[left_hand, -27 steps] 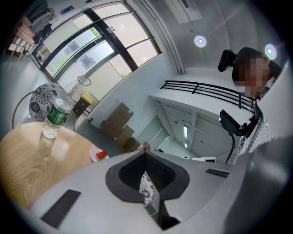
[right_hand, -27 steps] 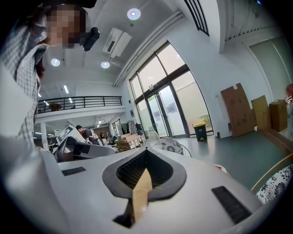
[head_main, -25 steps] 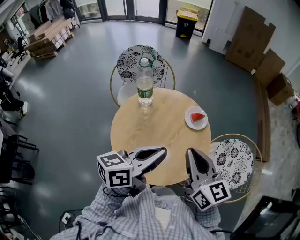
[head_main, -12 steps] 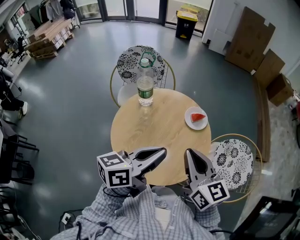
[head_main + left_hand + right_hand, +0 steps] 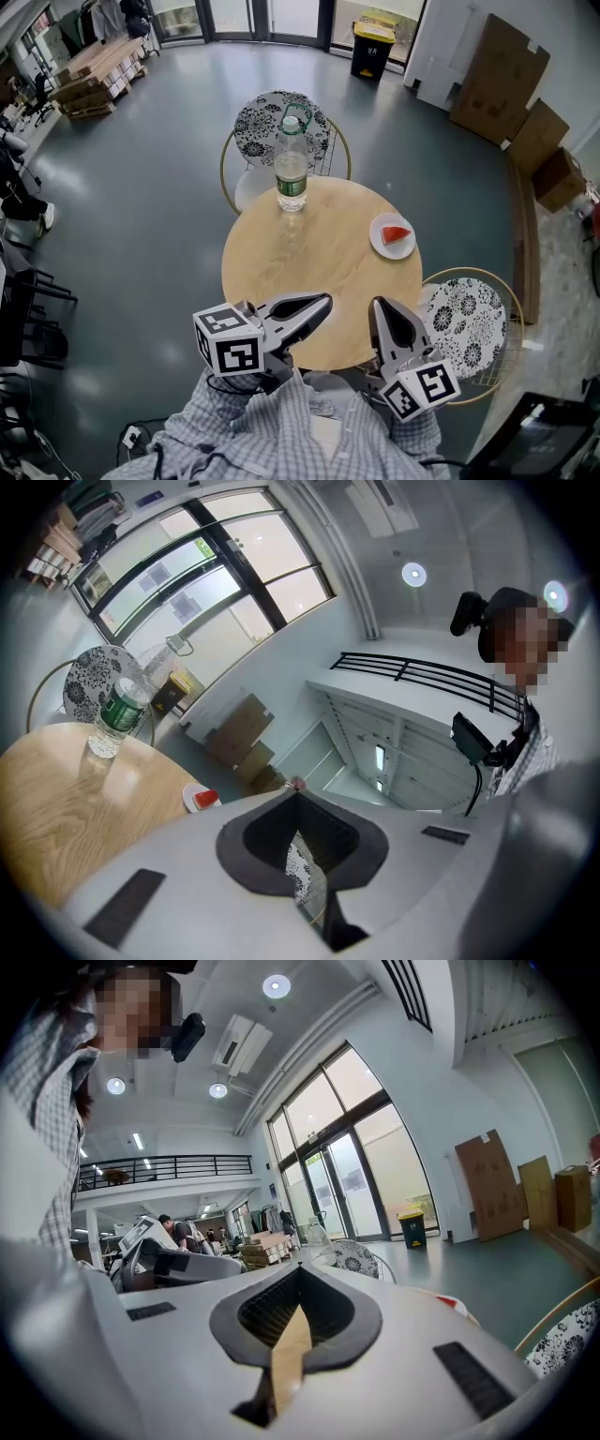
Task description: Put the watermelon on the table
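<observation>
Closest in, the left gripper and right gripper hang side by side over the near rim of the table. Both point across the wood, not down at it. Each gripper's own view shows its jaws brought together at the tips with nothing between them. The left gripper's dark pads frame only the chair behind, and the right gripper's frame only bare tabletop. Judging by that, this is a resting pose, with neither gripper committed to a grasp and both within reach of the tabletop.

Ahead of the right jaws and off to their right, well beyond the tips, the watermelon lies as a red wedge on a small white plate. The plate stands on the table near its right rim and keeps the slice off the wood. From the left jaws it lies ahead, across the table. So the slice is on the table only by way of the plate. That fits a plate with its slice having been set down there, and it equally fits a slice meant to go onto the bare wood; the scene does not decide which.

Far ahead of both jaws, a bottle stands upright at the far rim, clear of any line from the jaws to the plate. Beyond it is a patterned chair.
</observation>
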The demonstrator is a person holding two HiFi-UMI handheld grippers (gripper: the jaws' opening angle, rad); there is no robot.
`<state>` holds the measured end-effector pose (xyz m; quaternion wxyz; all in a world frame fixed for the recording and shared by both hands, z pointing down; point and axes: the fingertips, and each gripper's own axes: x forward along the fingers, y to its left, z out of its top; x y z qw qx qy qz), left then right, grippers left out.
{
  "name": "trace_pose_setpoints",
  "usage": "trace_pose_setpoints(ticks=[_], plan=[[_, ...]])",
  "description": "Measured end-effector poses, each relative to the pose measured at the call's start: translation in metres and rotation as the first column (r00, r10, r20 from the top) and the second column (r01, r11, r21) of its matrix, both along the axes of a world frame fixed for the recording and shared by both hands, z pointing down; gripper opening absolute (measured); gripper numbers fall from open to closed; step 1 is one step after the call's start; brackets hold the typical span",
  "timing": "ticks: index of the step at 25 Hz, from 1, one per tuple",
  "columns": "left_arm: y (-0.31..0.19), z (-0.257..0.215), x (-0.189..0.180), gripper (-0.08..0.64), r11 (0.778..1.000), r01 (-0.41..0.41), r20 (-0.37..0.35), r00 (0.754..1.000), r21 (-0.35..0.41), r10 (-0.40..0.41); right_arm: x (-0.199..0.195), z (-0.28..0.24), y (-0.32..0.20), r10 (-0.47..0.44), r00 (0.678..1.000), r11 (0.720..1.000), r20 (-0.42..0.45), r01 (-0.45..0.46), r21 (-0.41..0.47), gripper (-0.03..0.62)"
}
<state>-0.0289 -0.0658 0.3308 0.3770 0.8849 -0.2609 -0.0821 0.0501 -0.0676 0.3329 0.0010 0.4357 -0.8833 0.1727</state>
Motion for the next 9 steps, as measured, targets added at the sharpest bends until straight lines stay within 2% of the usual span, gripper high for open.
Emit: trace_pose_setpoints(ticks=[9], plan=[[0.0031,-0.0005,-0.0022,0.006,1.0,0.003,-0.01,1.0,0.007,-0.003,-0.0035,-0.0011,0.0044,-0.01,1.0,1.0,-0.007,0.01,0.006,0.008]])
